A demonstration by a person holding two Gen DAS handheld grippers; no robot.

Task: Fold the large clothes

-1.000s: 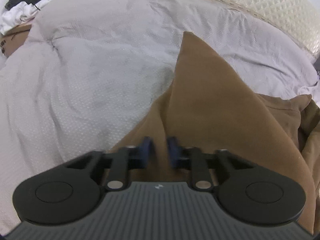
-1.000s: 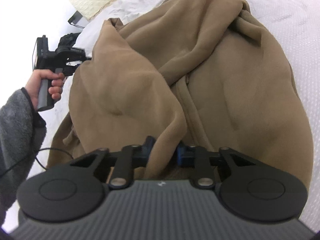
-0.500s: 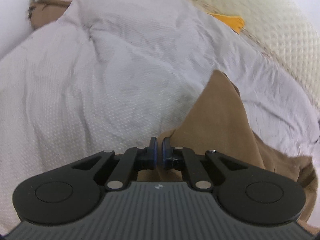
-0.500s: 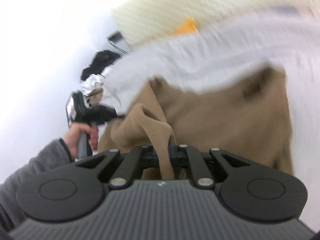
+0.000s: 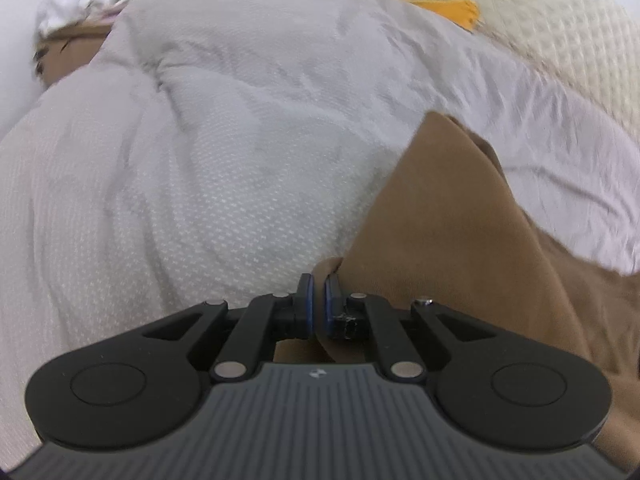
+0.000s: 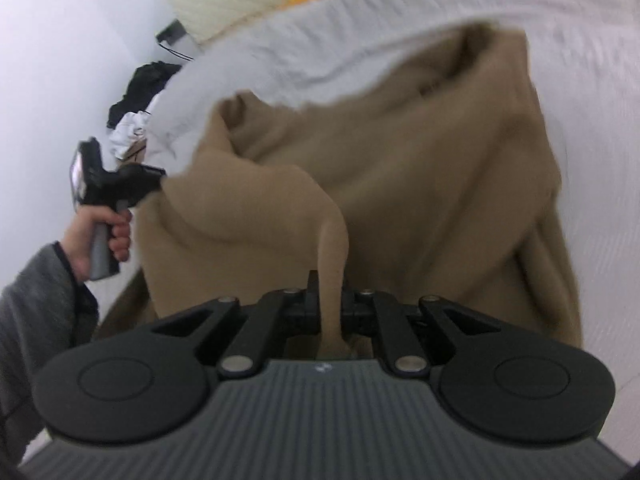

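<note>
A large brown fleece garment (image 6: 420, 168) lies spread on a white bed cover (image 6: 400, 8). My right gripper (image 6: 330, 284) is shut on a narrow fold of it, which rises as a taut strip from the jaws. At the left of the right wrist view, a hand (image 6: 96, 236) holds my left gripper (image 6: 158, 174), whose tips meet the garment's left edge. In the left wrist view, my left gripper (image 5: 316, 284) has its blue pads nearly touching, with brown garment (image 5: 460, 248) cloth pinched at the tips and showing beneath the jaws. The garment stretches away to the right.
The white textured bed cover (image 5: 240, 160) fills the left wrist view, rumpled into folds. A cream quilted pillow (image 5: 560, 20) and an orange item (image 5: 452, 8) lie at the back. A pile of black and white clothes (image 6: 136, 120) sits by the wall. A grey sleeve (image 6: 36, 304) is at lower left.
My right gripper has lifted and pulled back with the fold, which is now a thin taut strip. My left gripper has shifted left with the garment's edge, so more bed cover shows.
</note>
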